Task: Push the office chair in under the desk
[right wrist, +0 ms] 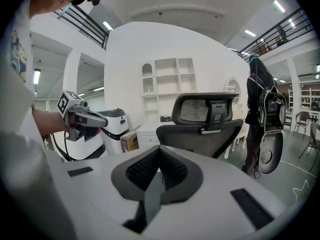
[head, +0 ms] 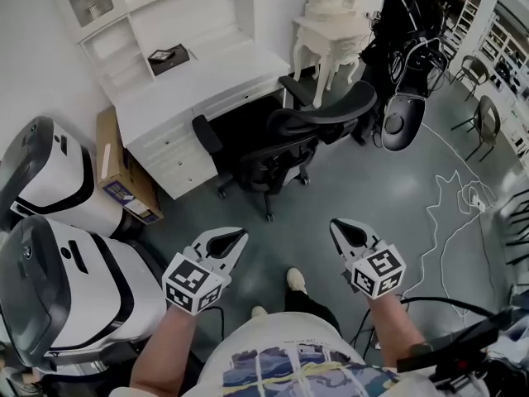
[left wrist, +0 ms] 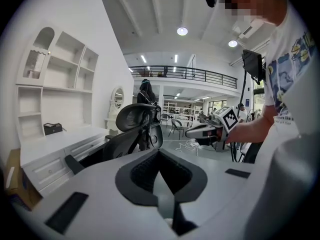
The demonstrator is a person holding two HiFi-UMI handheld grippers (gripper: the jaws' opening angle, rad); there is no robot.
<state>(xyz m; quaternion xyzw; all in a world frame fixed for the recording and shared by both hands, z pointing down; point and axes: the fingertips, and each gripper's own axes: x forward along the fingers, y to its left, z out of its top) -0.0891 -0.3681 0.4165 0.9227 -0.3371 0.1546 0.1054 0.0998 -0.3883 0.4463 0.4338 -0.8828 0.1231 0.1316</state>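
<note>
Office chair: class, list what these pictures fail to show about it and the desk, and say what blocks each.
1. Chair base: in the head view the seat and back cover most of it. In the gripper views the left gripper and right gripper hide it with their own bodies.
2. Desk knee space: in the head view it is dark and the chair fills it.
3. Dark item on the desk: too small to name in any view.

The left gripper [head: 240, 235] and the right gripper [head: 336, 225] are held side by side, well apart, both pointed forward. The jaws of each are closed tip to tip; nothing is gripped between the fingers.
</note>
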